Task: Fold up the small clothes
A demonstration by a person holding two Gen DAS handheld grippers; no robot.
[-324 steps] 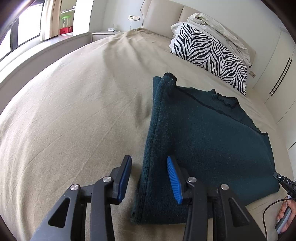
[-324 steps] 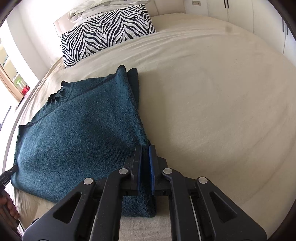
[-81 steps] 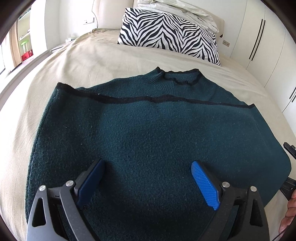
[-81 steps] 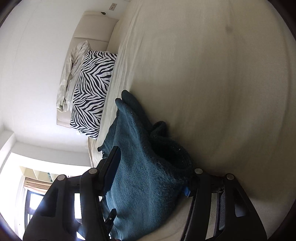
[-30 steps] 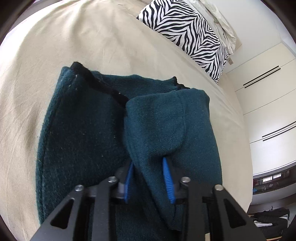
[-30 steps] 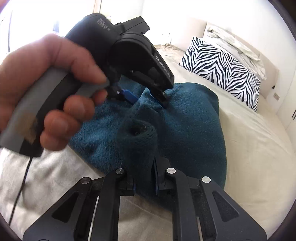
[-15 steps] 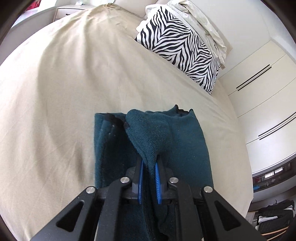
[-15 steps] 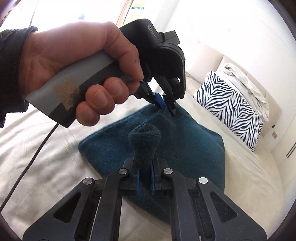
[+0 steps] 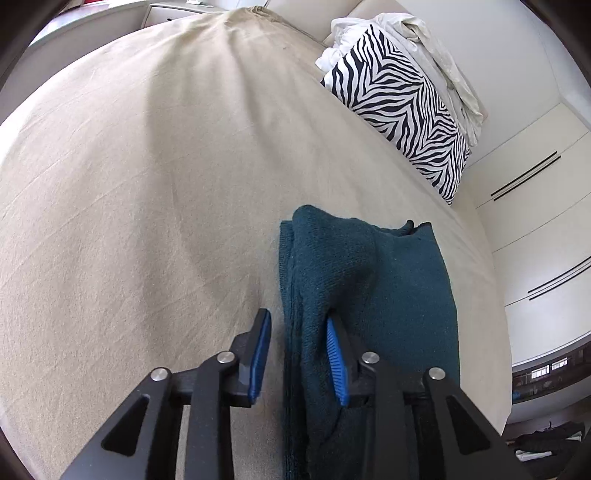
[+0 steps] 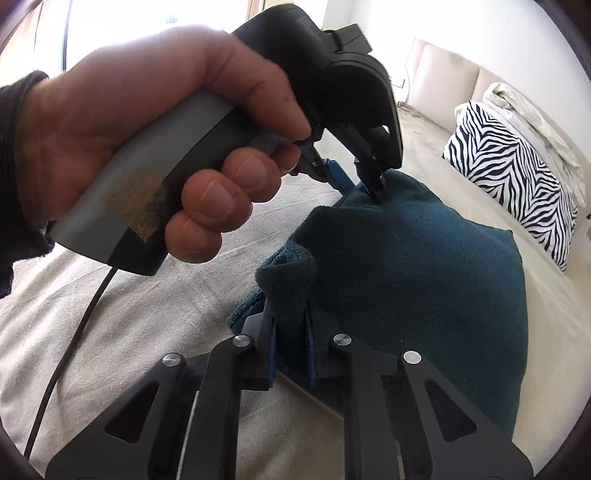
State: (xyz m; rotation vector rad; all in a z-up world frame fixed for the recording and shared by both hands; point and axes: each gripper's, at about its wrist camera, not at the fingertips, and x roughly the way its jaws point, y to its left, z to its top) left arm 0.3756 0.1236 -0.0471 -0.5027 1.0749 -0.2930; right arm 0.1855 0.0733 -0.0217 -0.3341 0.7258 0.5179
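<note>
A dark teal sweater (image 9: 399, 295) lies folded into a narrow strip on the beige bed (image 9: 147, 184). My left gripper (image 9: 297, 317) sits at its left edge with its jaws opening. A raised fold rests against the right pad (image 9: 334, 354), and the left pad (image 9: 258, 350) stands clear over the sheet. In the right wrist view a hand (image 10: 147, 122) holds that left gripper (image 10: 358, 181), its tips on the sweater (image 10: 424, 277). My right gripper (image 10: 290, 343) has its jaws opening too, with an upright ridge of knit still touching both pads.
A zebra-striped pillow (image 9: 402, 110) and crumpled white bedding (image 9: 436, 48) lie at the headboard. White wardrobe doors (image 9: 535, 206) stand to the right, and a nightstand (image 9: 177, 11) beyond the far corner. A black cable (image 10: 70, 354) trails over the sheet.
The left jaws, shut on a fold of the sweater half a second ago, now stand apart. The right jaws have widened a little. The hand holding the left gripper has come closer to the right camera.
</note>
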